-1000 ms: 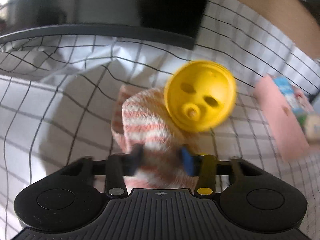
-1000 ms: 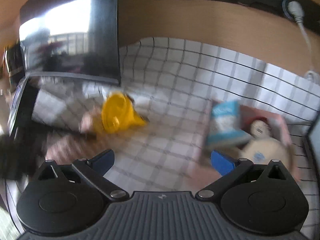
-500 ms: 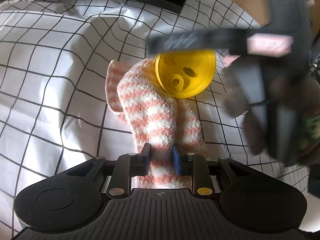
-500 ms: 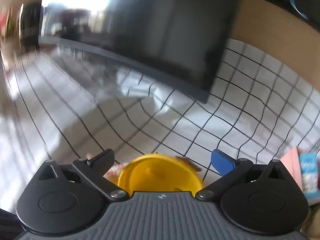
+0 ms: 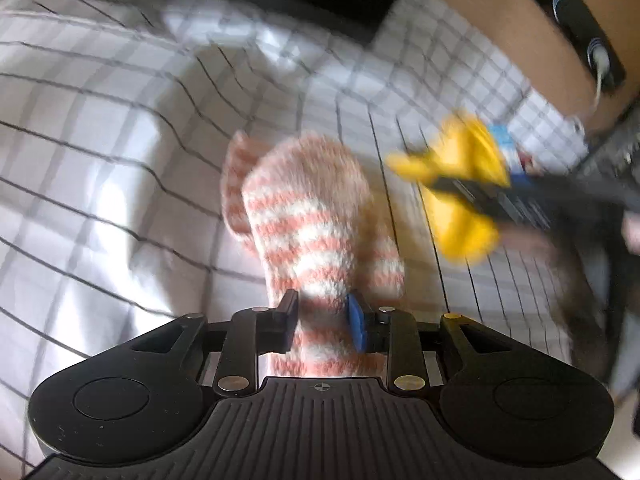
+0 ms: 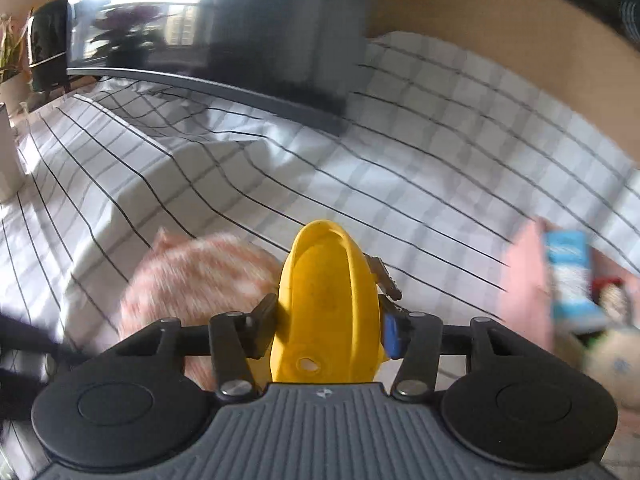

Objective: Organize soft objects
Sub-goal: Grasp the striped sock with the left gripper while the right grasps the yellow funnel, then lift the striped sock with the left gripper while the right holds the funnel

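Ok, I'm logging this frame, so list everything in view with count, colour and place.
Fuzzy sock: one, pink and white stripes, on the cloth, left pads pressing it.
Yellow toy: one, gripped, right of the sock.
Checked cloth: one, white with dark lines, covering the surface.
Dark screen: one, black, at the back.
Pink tray: one, far right, holding a blue packet.
Left gripper: black, shut on the sock.
Right gripper: black, just closed on the toy.
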{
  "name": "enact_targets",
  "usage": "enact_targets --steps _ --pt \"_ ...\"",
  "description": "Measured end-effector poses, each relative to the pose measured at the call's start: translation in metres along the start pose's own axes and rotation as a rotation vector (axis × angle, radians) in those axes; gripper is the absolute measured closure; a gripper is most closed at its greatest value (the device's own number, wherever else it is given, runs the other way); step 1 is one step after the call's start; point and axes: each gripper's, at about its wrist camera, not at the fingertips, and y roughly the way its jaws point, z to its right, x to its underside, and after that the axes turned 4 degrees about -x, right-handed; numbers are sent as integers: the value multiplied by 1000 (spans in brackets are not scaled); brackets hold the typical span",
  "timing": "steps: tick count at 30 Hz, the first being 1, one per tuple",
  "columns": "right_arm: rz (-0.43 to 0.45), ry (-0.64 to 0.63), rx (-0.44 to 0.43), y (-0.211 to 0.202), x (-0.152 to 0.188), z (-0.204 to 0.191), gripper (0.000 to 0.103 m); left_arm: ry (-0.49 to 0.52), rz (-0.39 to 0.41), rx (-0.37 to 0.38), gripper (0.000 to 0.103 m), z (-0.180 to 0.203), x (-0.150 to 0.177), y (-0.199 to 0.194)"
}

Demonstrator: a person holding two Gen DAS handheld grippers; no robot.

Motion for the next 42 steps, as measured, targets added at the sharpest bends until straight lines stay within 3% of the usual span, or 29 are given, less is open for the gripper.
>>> enact_targets --steps 4,7,10,11,13,15,17,20,24,26,30,35,42 --pt "1 1 101 -40 29 31 52 -29 86 -63 71 -5 -9 -11" --pt "-15 -39 189 -58 59 50 52 -31 80 -96 71 1 -12 -2" --pt "-51 -21 222 -62 86 73 33 -1 80 -93 63 17 -7 11" --pt "-60 4 213 -62 93 80 27 24 79 -94 55 27 -5 16" --pt "-68 95 170 -66 107 95 23 96 50 -113 38 46 -2 23" --pt "-61 145 119 -66 117 107 19 224 20 -136 15 67 6 28" --pt "-47 153 99 -65 121 110 19 329 -26 -158 6 88 15 37" --pt "-32 165 66 -67 127 113 19 327 -22 -188 6 100 22 43" --pt "-28 161 40 -67 138 112 16 125 49 -212 8 82 10 37" --pt "-29 156 44 -67 146 112 14 91 43 -262 8 76 5 41" --pt "-68 216 0 -61 156 124 8 111 23 -290 7 78 2 49" --pt "-47 252 -11 -63 163 126 0 160 -13 -360 7 93 3 58" --pt "-83 235 26 -59 158 121 0 172 2 -383 6 93 5 62"
